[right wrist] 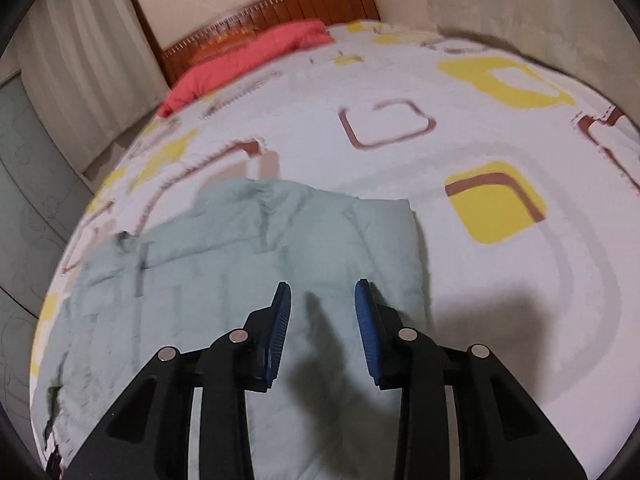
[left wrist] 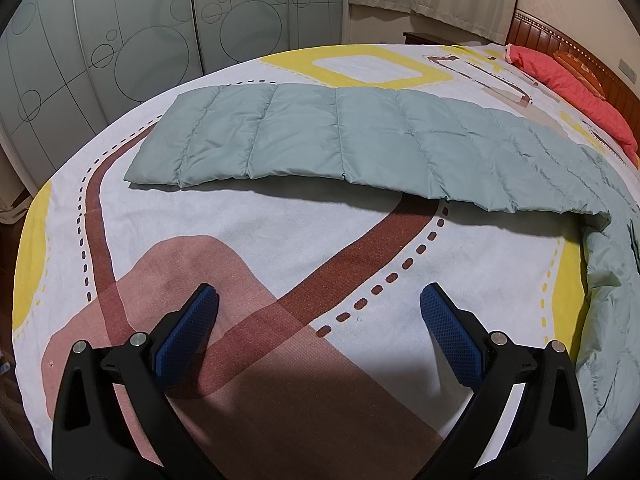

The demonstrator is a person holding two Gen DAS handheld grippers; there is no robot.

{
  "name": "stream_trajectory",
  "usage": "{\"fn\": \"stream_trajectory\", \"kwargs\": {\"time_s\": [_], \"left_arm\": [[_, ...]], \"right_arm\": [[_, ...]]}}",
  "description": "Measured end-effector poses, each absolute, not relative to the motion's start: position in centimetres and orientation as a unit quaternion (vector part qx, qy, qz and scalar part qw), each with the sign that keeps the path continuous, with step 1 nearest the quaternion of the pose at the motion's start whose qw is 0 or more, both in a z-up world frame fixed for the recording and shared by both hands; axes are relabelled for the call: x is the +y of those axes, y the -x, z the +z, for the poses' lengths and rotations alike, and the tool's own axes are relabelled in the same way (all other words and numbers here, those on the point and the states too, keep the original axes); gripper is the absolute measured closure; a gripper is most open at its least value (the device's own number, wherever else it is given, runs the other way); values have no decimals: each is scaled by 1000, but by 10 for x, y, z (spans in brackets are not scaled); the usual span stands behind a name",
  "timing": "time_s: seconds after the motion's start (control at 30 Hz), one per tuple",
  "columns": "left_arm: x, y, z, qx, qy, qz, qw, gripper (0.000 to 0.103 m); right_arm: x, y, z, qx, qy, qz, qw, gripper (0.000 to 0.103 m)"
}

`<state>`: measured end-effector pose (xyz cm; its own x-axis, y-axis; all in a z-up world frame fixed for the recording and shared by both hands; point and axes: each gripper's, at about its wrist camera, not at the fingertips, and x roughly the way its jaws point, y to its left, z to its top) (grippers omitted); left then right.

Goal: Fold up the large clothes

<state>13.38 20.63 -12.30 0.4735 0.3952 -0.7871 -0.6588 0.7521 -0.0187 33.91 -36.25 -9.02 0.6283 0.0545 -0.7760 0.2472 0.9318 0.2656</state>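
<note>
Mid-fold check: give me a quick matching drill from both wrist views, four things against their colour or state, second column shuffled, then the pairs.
Things:
1. quilted garment
2. pillow
3. left gripper
4. headboard

Colour or state:
A. brown wood, ribbed
B. pale green, lying folded on the bedspread
C. jaws wide open, nothing between them
D. coral red, at the head of the bed

Pairs: 1-B, 2-D, 3-C, 4-A
</note>
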Motion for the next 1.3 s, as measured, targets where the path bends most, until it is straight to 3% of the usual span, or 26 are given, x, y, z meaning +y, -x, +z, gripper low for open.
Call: {"fn": "stream_trajectory", "kwargs": {"time_s": [0.07, 0.27, 0.33, 0.37, 0.43, 0.67, 1.07, 1.3], "left_arm": [[207, -134, -123, 407, 162, 313, 843, 2], [207, -134, -123, 407, 161, 313, 843, 2], [208, -133, -123, 408, 160, 314, 843, 2], [207, -134, -123, 407, 160, 314, 843, 2], [207, -134, -123, 407, 160, 314, 843, 2], [210, -134, -122, 407, 161, 313, 843, 2], [210, -131, -117, 412, 174, 297, 844, 2], [270, -87, -107, 289, 356, 213, 863, 2]], "right_arm": [[-366, -355, -113, 456, -172, -60, 871, 69], [-366, -348, -83, 424, -165, -66, 888, 68], [-368, -355, -90, 425, -149, -82, 889, 55], [-370, -362, -99, 436, -154, -81, 883, 53], [-373, -370, -114, 449, -153, -73, 877, 52], [-343, -318, -75, 410, -137, -63, 899, 53], [-307, -300, -115, 432, -76, -70, 896, 51], [-308, -295, -116, 420, -90, -53, 901, 42]]}}
